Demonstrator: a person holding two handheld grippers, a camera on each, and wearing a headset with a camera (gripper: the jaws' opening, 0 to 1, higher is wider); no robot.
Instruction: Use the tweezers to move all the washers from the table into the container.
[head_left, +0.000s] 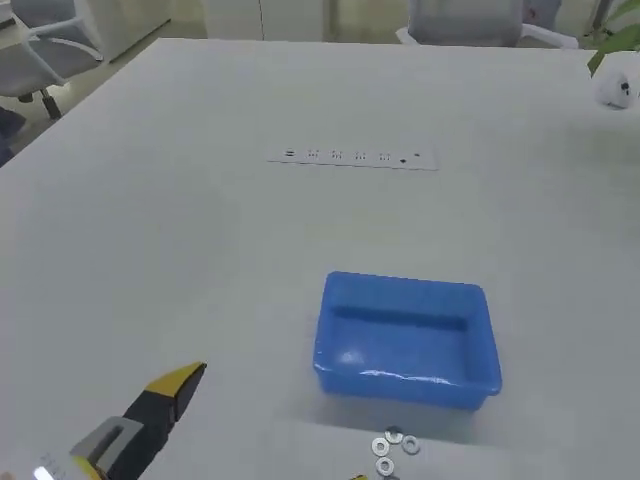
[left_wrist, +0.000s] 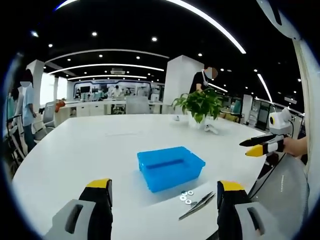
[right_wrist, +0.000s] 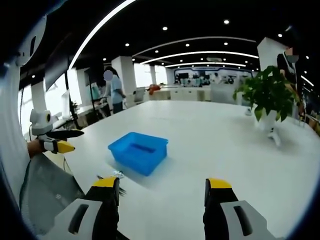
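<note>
Both grippers are held up with jaws parted.
The jaws of the left gripper (left_wrist: 165, 186) are spread wide and pointed forward, level with each other. The jaws of the right gripper (right_wrist: 161, 183) are spread equally wide. The right gripper is gripped by a hand (left_wrist: 296, 146) and kept well apart from the left gripper.

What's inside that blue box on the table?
Nothing visible inside the blue container: its floor looks bare. Its near wall hides a strip of floor. The washers lie outside, beside it.
</note>
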